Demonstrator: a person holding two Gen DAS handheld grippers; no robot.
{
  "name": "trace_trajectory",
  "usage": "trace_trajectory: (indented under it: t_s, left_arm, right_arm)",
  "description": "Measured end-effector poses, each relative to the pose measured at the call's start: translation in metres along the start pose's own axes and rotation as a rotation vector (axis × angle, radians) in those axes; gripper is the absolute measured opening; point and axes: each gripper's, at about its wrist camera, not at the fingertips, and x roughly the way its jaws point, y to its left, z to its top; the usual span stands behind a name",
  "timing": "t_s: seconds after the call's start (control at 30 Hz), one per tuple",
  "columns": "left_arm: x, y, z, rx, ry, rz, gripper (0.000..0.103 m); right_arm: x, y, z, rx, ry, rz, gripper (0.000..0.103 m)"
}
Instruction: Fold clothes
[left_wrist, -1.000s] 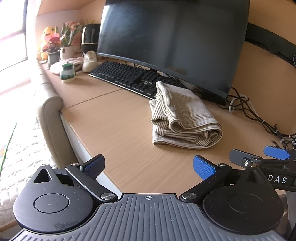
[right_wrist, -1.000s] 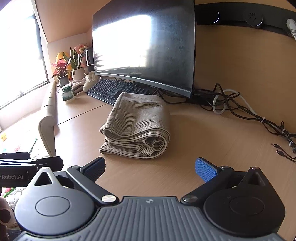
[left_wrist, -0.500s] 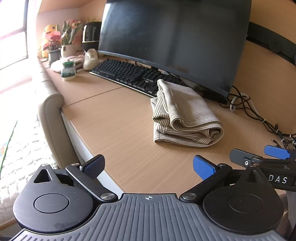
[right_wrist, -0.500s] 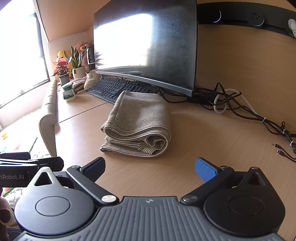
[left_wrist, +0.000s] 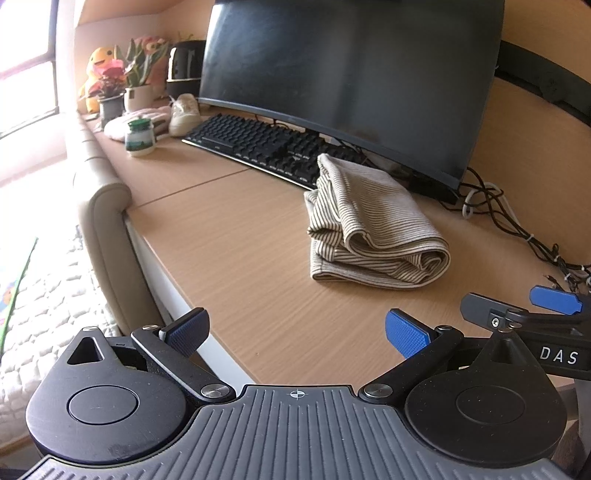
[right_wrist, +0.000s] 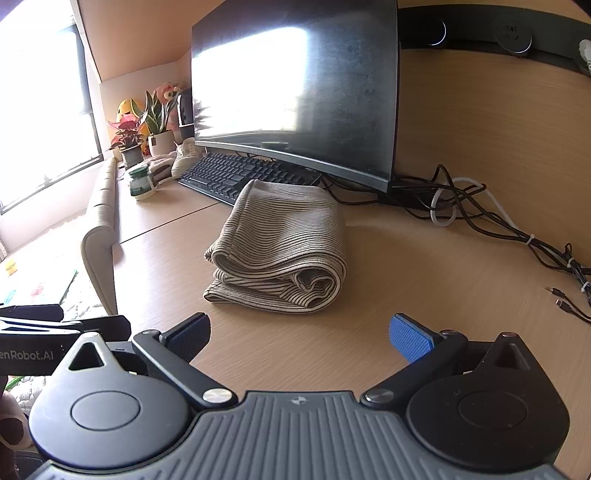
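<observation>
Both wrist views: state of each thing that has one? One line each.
striped garment: folded into a layered bundle, lying on the desk, ungripped
left gripper: open, empty, short of the garment
right gripper: open, empty, short of the garment
monitor: screen dark, only window glare
green-lidded jar: upright, lid on
cables: loose tangle on the desk behind the monitor

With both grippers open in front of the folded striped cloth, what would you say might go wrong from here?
1. The folded beige striped cloth lies with its far end against the black keyboard; pushing it back could shove the keys.
2. Its layers are loosely rolled at the near edge, so a grasp by the right gripper or left gripper may catch only the top layer and undo the fold.
3. The tangled black cables lie to the right and could snag.
</observation>
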Motion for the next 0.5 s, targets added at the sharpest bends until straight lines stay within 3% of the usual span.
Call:
trace_trajectory:
  t_s: [0.37, 0.5]
  left_arm:
    - [0.0009, 0.0019, 0.0003, -0.004, -0.006, -0.004, 0.103]
    - [-0.0010, 0.0054, 0.0052, -0.012, -0.047, -0.004, 0.103]
  right_arm:
    - [0.0011, -0.0020, 0.0004, 0.004, 0.004, -0.009, 0.103]
    - [0.0015, -0.0006, 0.0006, 0.003, 0.017, -0.014, 0.103]
